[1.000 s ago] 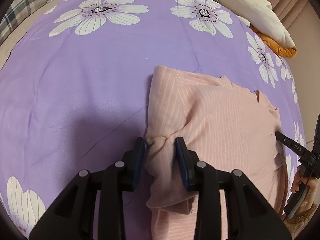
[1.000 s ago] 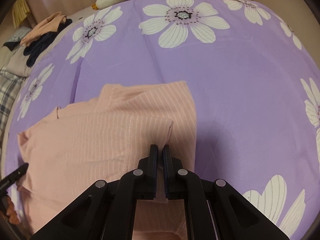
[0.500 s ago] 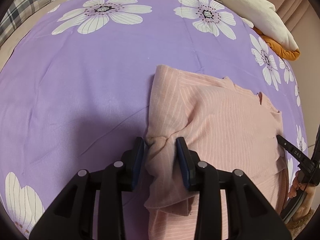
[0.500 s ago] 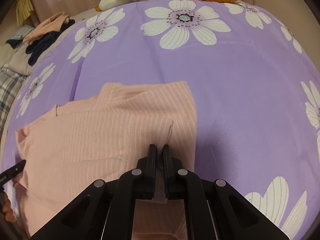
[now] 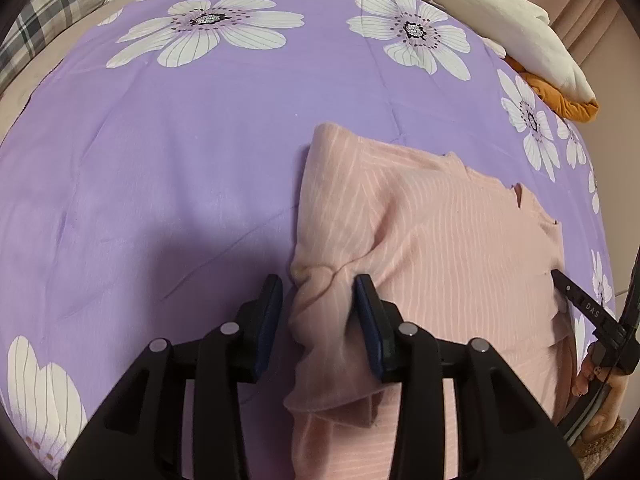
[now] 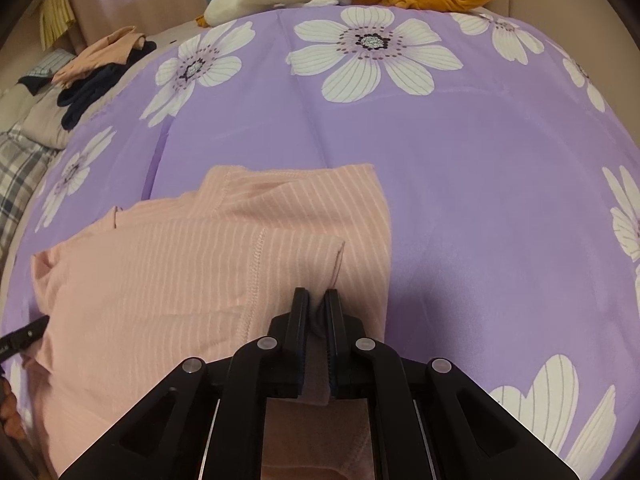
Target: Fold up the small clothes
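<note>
- The purple flower blanket (image 5: 168,184) covered the bed, and the pink striped top (image 5: 460,240) lay on it, partly folded, its long side running across from one gripper to the other.
- The left gripper (image 5: 318,304) was at the top's left edge. Its jaws had just been opening, and a bunched bit of cloth sat loose between them, touching only the right pad.
- The right gripper (image 6: 316,312) was at the top's right edge, squeezed tight on a pinch of cloth, so I think it was the one ready to carry the fold over.
</note>
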### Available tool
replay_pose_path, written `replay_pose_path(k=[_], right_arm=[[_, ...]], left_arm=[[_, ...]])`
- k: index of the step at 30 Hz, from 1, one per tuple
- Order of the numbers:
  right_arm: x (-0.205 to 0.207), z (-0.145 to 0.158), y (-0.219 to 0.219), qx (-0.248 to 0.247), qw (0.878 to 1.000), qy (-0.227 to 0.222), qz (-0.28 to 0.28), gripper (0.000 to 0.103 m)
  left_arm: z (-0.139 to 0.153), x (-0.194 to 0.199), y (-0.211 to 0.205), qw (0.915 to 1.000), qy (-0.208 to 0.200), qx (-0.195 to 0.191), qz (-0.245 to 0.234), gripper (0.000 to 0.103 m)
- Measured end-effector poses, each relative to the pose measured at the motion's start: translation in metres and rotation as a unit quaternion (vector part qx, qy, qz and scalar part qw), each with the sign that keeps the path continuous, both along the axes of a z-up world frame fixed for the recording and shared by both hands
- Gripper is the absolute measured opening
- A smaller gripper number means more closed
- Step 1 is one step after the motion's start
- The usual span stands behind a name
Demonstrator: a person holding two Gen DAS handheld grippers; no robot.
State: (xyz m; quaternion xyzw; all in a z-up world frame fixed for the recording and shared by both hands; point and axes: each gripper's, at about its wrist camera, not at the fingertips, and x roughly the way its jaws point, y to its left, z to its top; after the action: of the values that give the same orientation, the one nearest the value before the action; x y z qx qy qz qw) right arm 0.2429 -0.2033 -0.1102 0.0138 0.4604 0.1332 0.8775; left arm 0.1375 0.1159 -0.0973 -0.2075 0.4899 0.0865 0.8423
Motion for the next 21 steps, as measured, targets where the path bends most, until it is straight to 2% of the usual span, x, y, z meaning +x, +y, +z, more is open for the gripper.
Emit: replay_pose_path(k=[8, 12, 14, 15, 16, 17, 18, 19, 20, 21], right_arm=[[-0.001, 0.001, 0.003, -0.016, 1.000, -0.009, -0.004, 0.006], [0.000, 0.002, 0.003, -0.015, 1.000, -0.003, -0.007, 0.006], [0.000, 0.005, 0.003, -0.016, 1.000, 0.003, -0.012, 0.009], [-0.001, 0.008, 0.003, -0.020, 1.000, 0.007, -0.013, 0.013], [-0.003, 0.010, 0.003, -0.021, 1.000, 0.009, -0.015, 0.028], [-0.007, 0.014, 0.002, -0.012, 1.000, 0.010, -0.014, 0.052], [-0.013, 0.018, -0.001, 0.007, 1.000, 0.009, -0.011, 0.063], [-0.020, 0.024, -0.004, 0.025, 1.000, 0.007, -0.011, 0.078], [-0.027, 0.029, -0.007, 0.033, 0.999, 0.003, -0.012, 0.079], [-0.033, 0.034, -0.009, 0.035, 0.999, -0.003, -0.010, 0.079]], left_arm=[[0.002, -0.012, -0.007, 1.0000, 0.001, 0.001, 0.005, 0.040], [0.012, -0.024, -0.006, 0.9993, -0.020, -0.031, 0.009, 0.037], [0.023, -0.031, -0.012, 0.9990, -0.037, -0.024, 0.002, 0.038], [0.030, -0.036, -0.017, 0.9988, -0.048, -0.013, -0.004, 0.040], [0.038, -0.042, -0.021, 0.9982, -0.059, 0.000, -0.009, 0.042], [0.045, -0.048, -0.025, 0.9976, -0.067, 0.008, -0.013, 0.050], [0.050, -0.054, -0.027, 0.9971, -0.074, 0.010, -0.013, 0.062], [0.055, -0.061, -0.029, 0.9966, -0.081, 0.010, -0.012, 0.067], [0.059, -0.066, -0.030, 0.9963, -0.084, 0.009, -0.013, 0.074], [0.061, -0.072, -0.032, 0.9962, -0.085, 0.008, -0.015, 0.076]])
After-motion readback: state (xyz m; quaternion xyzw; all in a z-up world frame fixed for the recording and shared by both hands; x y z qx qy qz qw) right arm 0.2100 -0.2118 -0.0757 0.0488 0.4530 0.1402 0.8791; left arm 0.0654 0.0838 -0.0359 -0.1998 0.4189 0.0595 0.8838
